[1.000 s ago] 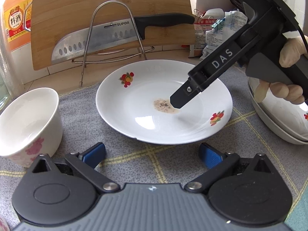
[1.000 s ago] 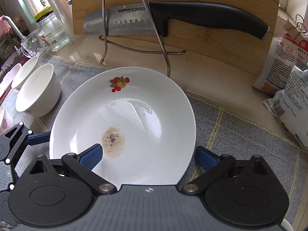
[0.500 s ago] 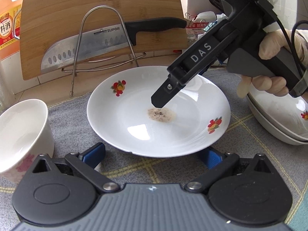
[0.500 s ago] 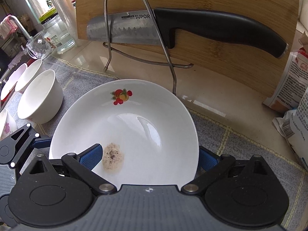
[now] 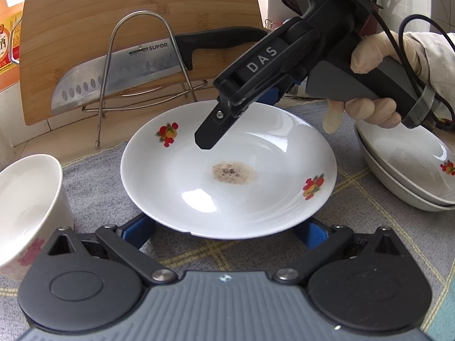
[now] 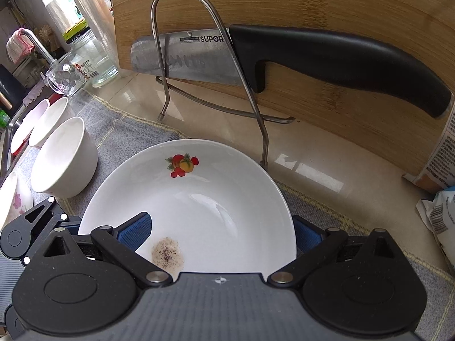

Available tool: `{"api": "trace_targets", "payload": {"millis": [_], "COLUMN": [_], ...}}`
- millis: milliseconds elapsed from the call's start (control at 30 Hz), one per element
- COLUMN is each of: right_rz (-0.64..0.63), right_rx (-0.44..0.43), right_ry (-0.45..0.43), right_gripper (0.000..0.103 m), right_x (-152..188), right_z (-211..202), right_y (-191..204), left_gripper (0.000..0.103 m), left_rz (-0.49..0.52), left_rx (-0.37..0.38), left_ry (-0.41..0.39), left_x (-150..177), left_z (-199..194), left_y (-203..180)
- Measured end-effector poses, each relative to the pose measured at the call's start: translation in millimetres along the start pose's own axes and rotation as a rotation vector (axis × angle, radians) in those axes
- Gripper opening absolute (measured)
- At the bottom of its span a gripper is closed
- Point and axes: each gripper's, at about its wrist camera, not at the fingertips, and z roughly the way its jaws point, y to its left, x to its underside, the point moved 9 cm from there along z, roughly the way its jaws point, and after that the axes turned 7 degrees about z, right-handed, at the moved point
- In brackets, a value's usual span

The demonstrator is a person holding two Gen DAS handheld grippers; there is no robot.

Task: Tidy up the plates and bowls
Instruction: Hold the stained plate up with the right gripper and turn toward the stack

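Over the white plate (image 6: pixel 199 207) | right gripper (image 6: pixel 221 233) spread wide, one blue pad above the dish, the other beyond its rim, nothing clasped | left gripper (image 5: pixel 227 230) also spread, empty, at the plate's near edge on the grey cloth (image 5: pixel 369 227) | left view alone shows stacked plates (image 5: pixel 406 170) to the right; right view alone shows several bowls (image 6: pixel 62 159).

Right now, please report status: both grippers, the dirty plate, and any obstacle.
Left gripper open, low at plate's near rim. Right gripper open above plate. Plate on cloth, stained. Knife rack stands behind.
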Motion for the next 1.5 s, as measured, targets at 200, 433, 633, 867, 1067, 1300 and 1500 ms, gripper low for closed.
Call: {"api": "trace_targets", "payload": {"millis": [200,433,633,867,1067,1300,1500], "right_rz": [0.004,0.001,-0.004,-0.012,-0.003,-0.019,-0.019], "right_rx": [-0.030,-0.057,-0.066,-0.070,-0.076,-0.074,-0.073], "right_ry": [0.010,0.018,0.024,0.033,0.026,0.036,0.042], "right_gripper": [0.103,0.103,0.103,0.103,0.103,0.103,0.103], "right_x": [-4.4,-9.8,-9.8,-9.6,-14.2,-11.5,-7.6], "right_z": [2.2,6.1,6.8,6.7,8.5,8.7,6.4], "right_y": [2.6,6.0,7.6,7.9,5.8,9.7,12.2], "left_gripper": [0.101,0.101,0.100,0.100,0.100,0.100,0.100], "left_rz": [0.018,0.019,0.016,0.018,0.012,0.024,0.024], "left_rx": [0.001,0.002,0.004,0.000,0.001,-0.008,-0.011], "left_ry": [-0.004,-0.004,-0.002,-0.003,-0.002,-0.002,0.009], "left_x": [-1.1,-0.7,-1.6,-1.4,-0.5,-1.1,-0.8], "left_z": [-1.7,-3.5,-3.9,-4.4,-4.1,-5.7,-8.0], "left_y": [-1.0,-2.5,-1.8,-1.6,-0.8,-1.3,1.1]}}
